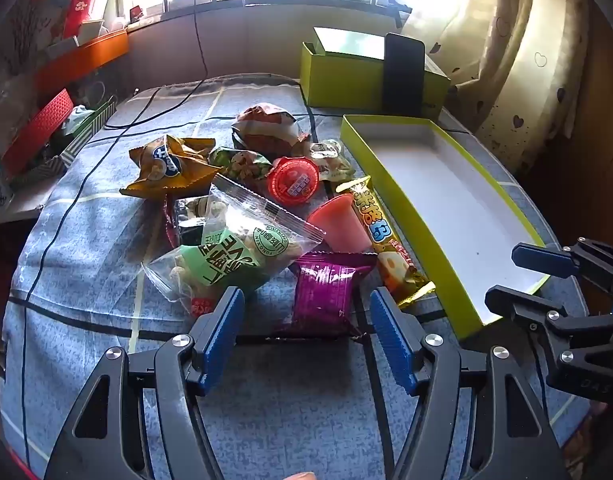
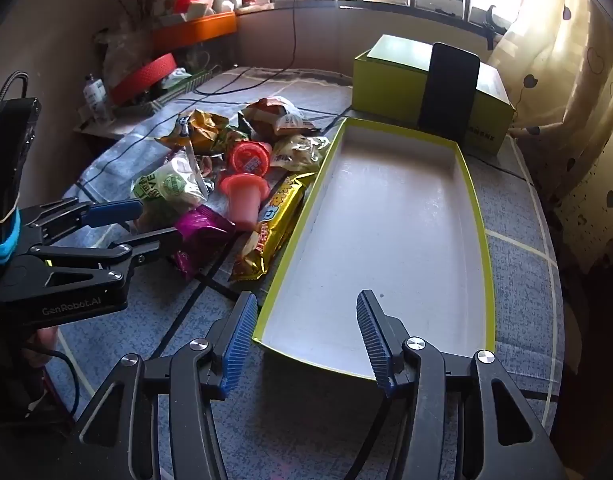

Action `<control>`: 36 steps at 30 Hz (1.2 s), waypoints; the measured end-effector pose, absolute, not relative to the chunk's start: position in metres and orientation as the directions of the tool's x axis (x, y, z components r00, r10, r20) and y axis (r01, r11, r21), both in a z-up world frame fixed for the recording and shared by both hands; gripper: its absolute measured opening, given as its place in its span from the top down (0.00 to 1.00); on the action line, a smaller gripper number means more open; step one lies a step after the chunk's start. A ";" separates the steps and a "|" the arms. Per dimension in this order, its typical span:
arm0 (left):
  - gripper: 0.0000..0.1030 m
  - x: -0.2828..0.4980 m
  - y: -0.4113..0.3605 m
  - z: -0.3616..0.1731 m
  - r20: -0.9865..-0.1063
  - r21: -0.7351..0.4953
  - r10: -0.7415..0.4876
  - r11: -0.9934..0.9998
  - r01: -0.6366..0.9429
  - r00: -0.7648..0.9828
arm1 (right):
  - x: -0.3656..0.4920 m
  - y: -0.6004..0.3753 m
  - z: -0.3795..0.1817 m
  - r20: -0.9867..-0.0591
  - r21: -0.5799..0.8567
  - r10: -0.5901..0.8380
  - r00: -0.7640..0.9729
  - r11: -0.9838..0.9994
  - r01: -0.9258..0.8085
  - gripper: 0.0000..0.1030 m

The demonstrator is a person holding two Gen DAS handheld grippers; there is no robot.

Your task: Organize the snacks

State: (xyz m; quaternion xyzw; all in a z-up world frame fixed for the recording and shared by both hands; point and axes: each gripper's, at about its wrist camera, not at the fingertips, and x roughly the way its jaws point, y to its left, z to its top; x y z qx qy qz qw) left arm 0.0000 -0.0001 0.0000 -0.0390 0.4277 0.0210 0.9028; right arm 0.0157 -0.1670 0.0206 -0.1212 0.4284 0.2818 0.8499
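A pile of snacks lies on the blue checked cloth: a purple packet [image 1: 324, 290], a clear green-label bag [image 1: 230, 256], a yellow candy bar [image 1: 382, 236], a pink jelly cup [image 1: 340, 222], a red-lidded cup [image 1: 292, 180] and an orange chip bag [image 1: 170, 166]. A shallow lime-rimmed tray [image 2: 386, 232] lies empty to their right. My left gripper [image 1: 306, 312] is open, just short of the purple packet [image 2: 200, 236]. My right gripper [image 2: 302, 320] is open and empty over the tray's near end. The right gripper also shows in the left wrist view [image 1: 506, 276].
A lime box [image 2: 422, 88] with a dark phone [image 2: 446, 88] leaning on it stands behind the tray. A black cable [image 1: 170, 104] runs across the far cloth. Red and striped boxes [image 1: 46, 132] sit at the far left. Curtains hang at the right.
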 end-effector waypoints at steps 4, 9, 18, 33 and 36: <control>0.36 0.000 -0.002 0.001 -0.771 -0.034 0.022 0.997 -0.076 0.637 | 0.015 -0.164 0.020 -0.797 0.033 0.371 0.477 0.815 -0.579 0.50; 0.36 -0.004 0.000 0.000 -0.767 -0.012 0.040 0.997 -0.076 0.641 | 0.015 -0.164 0.022 -0.794 0.031 0.365 0.486 0.823 -0.567 0.50; 0.36 -0.006 -0.001 0.002 -0.770 -0.015 0.038 0.997 -0.077 0.637 | 0.014 -0.159 0.021 -0.796 0.033 0.372 0.477 0.814 -0.580 0.50; 0.36 -0.008 0.001 0.005 -0.771 -0.011 0.043 0.997 -0.081 0.636 | 0.014 -0.160 0.021 -0.797 0.032 0.373 0.476 0.812 -0.583 0.49; 0.36 -0.009 0.002 0.005 -0.773 -0.014 0.041 0.997 -0.082 0.634 | 0.013 -0.159 0.021 -0.797 0.032 0.373 0.476 0.812 -0.583 0.49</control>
